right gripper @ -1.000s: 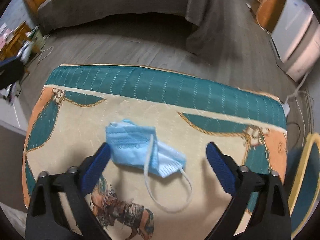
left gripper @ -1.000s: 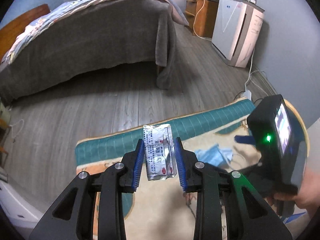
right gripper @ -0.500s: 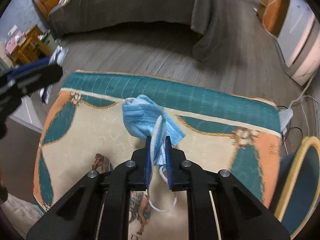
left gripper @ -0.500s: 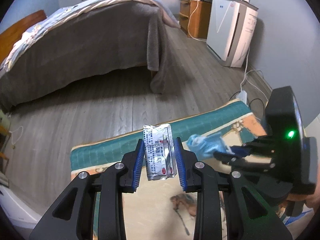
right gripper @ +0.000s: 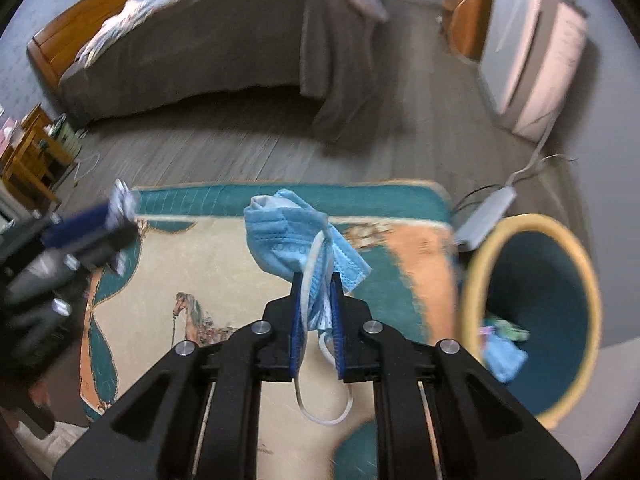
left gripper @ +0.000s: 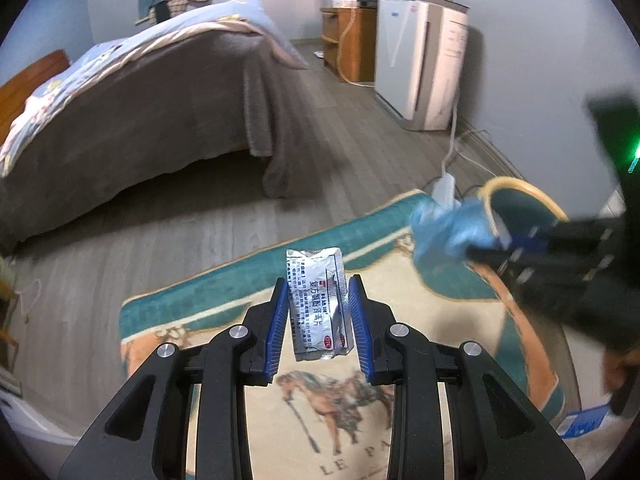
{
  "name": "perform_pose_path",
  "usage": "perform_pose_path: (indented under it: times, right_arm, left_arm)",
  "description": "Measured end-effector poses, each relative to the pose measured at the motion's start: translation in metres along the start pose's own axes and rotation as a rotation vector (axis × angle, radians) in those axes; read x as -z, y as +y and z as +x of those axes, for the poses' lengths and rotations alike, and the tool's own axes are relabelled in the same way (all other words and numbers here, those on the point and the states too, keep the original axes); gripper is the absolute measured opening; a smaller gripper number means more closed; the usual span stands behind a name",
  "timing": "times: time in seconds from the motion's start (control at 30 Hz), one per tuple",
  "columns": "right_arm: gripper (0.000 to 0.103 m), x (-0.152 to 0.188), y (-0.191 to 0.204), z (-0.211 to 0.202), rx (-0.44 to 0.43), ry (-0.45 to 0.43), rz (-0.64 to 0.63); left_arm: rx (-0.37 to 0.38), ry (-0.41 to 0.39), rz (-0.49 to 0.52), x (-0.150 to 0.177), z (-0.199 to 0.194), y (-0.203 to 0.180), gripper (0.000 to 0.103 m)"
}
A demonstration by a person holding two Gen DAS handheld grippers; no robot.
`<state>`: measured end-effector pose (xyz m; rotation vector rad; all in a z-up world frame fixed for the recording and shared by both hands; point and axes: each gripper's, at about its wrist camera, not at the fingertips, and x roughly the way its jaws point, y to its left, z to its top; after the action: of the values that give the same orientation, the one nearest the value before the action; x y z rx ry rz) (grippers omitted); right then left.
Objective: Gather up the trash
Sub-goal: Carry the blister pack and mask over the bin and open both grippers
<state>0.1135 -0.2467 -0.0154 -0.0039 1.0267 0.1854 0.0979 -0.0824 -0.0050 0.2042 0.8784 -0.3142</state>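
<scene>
My left gripper [left gripper: 319, 292] is shut on a silver foil medicine packet [left gripper: 319, 304], held upright above the rug [left gripper: 260, 284]. My right gripper [right gripper: 316, 280] is shut on a crumpled blue face mask [right gripper: 288, 236], whose white ear loop dangles below the fingers. In the left wrist view the blue face mask [left gripper: 448, 232] and the right gripper appear blurred at the right. A round bin [right gripper: 540, 280] with a yellow rim and dark teal inside stands to the right of the rug, with blue and green scraps inside. In the right wrist view the left gripper [right gripper: 116, 212] shows blurred at the left.
A bed with a grey blanket [left gripper: 140, 112] fills the far left. A white appliance [left gripper: 420, 60] and a wooden cabinet [left gripper: 352, 40] stand by the far wall. A power strip with cables [right gripper: 488, 212] lies on the wooden floor beside the bin.
My right gripper closed on the mask that lay on the rug and lifted it, moving right toward the bin. My left gripper kept the packet and drifted over the rug.
</scene>
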Motion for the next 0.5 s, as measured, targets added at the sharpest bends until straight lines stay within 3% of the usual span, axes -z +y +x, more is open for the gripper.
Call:
perform_pose_path:
  times: [0.17, 0.3, 0.5]
  right_arm:
    - [0.012, 0.011, -0.036, -0.04, 0.046, -0.043, 0.085]
    - [0.012, 0.018, -0.065, -0.067, 0.026, -0.072, 0.193]
    - [0.012, 0.03, -0.082, -0.099, 0.09, -0.122, 0.164]
  left_arm:
    - [0.03, 0.034, 0.036, 0.015, 0.004, -0.026, 0.032]
    - [0.051, 0.065, 0.045, 0.023, 0.008, -0.047, 0.032]
    - [0.07, 0.067, 0.125, 0.029, 0.012, -0.088, 0.032]
